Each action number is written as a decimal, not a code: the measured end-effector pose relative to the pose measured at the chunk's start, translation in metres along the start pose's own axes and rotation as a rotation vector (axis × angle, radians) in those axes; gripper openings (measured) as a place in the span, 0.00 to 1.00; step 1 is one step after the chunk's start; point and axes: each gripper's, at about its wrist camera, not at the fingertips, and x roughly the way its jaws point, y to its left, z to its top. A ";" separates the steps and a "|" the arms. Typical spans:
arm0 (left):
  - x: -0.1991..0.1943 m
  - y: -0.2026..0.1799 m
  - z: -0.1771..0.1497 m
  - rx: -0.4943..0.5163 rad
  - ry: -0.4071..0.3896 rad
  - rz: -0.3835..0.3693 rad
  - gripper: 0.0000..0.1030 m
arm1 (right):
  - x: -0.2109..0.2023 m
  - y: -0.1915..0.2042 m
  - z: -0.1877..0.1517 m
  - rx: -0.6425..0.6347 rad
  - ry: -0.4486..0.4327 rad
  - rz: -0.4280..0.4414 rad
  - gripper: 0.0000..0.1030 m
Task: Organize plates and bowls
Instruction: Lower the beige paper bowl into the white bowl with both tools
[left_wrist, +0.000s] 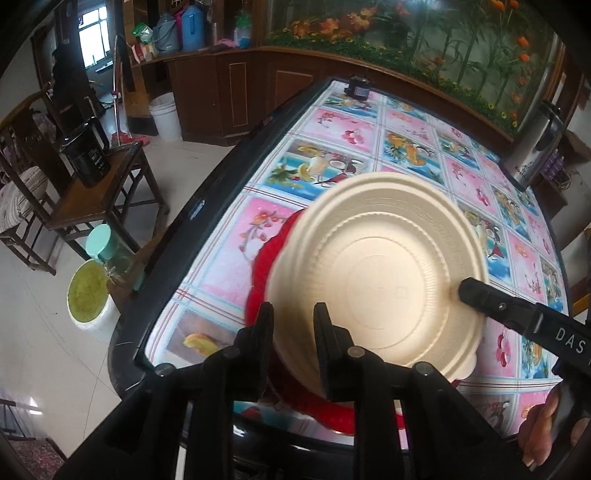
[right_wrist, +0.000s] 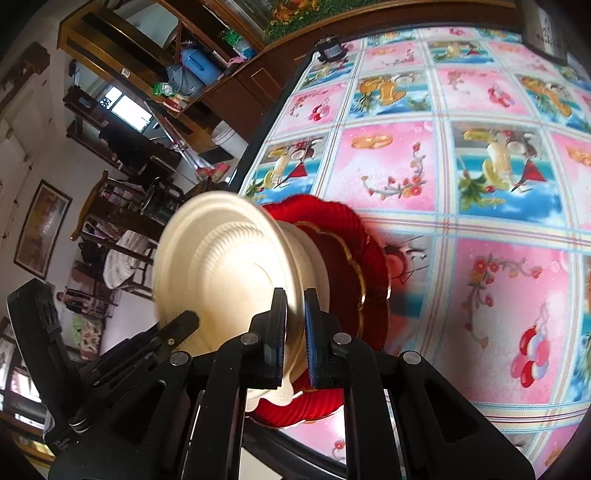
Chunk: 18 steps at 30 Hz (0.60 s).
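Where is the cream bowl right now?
The cream bowl sits upside down on the red plate near the table's front edge, its rim between both grippers' fingers.

Bowl sits above the plate, near the desk's near edge, toward its left side. Left gripper straddles the bowl's near rim, one finger inside, one outside. Right gripper straddles the rim on the bowl's right side; in the left wrist view its fingertip lies on the bowl's inner wall. Flask stands at the desk's far right edge. Small box at the far corner. Stool on the floor left of the desk, bucket just before it.
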 end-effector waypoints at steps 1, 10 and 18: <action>0.000 0.003 0.000 -0.010 0.004 -0.010 0.26 | 0.000 -0.001 0.000 0.003 0.001 0.002 0.09; -0.014 0.016 -0.003 -0.046 -0.027 -0.007 0.36 | -0.002 -0.001 0.001 0.004 0.005 0.027 0.09; -0.015 0.025 0.003 -0.074 -0.023 -0.043 0.39 | -0.013 0.000 0.007 -0.011 -0.029 -0.004 0.09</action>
